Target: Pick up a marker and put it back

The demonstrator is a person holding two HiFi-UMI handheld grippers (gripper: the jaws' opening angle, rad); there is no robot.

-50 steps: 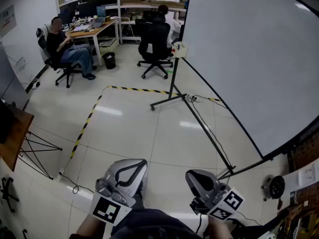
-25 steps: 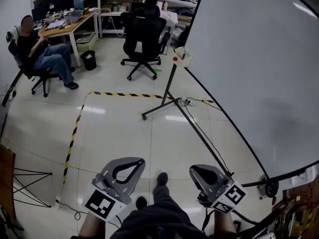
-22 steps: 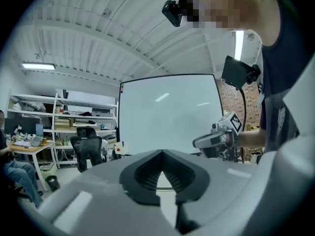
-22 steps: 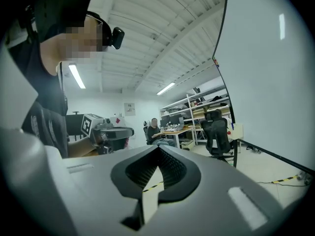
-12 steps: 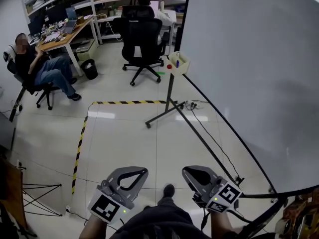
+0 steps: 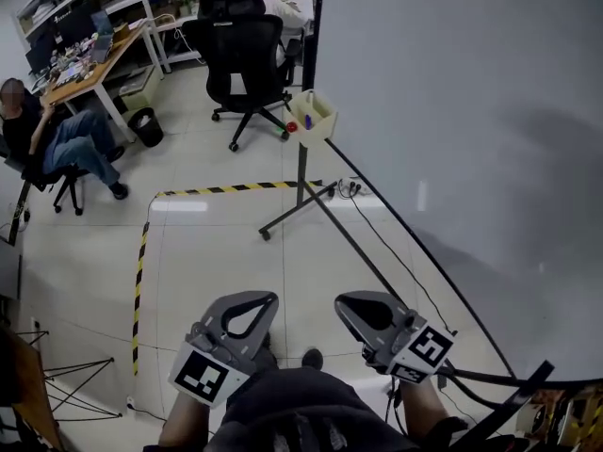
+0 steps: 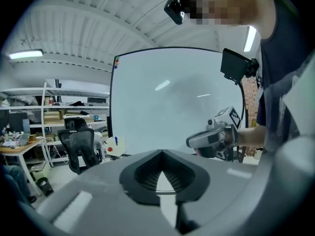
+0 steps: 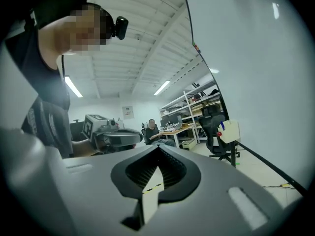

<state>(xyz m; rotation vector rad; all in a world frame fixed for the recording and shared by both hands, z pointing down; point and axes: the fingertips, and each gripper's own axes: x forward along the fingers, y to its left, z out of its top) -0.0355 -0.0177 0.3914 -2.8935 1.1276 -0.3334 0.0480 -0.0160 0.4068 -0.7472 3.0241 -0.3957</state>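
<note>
Across the right half of the head view a big whiteboard (image 6: 471,111) fills the frame, its face blank, on a black stand (image 6: 301,201) whose legs spread over the pale tiled floor (image 6: 217,262). Yellow-and-black tape (image 6: 141,252) runs down the floor at the left of the frame and turns along toward the stand. At the upper left a table (image 6: 89,59) carries screens and clutter. 1 seated person (image 6: 52,135) is beside it, with a black bin (image 6: 146,125) near the table's leg. At the top centre a black office chair (image 6: 243,40) stands with its back to the camera, and a second person (image 6: 273,8) sits beyond it.

Along the bottom edge 2 tools point up the frame side by side, near each other but apart: the left tool (image 6: 250,299) and the right tool (image 6: 350,301). Each carries its marker cube low in the frame. The left gripper view shows the left tool's jaws pressed together at the tips with nothing between them. The right gripper view shows the same of the right tool, tips met and empty.

Smallest of all, a pale box (image 6: 316,116) hangs on the stand's post at the board's left edge, upper centre of the head view. A blue marker (image 6: 307,121) stands in it and a red round thing (image 6: 292,127) sits at its side, well apart from both tools.
</note>
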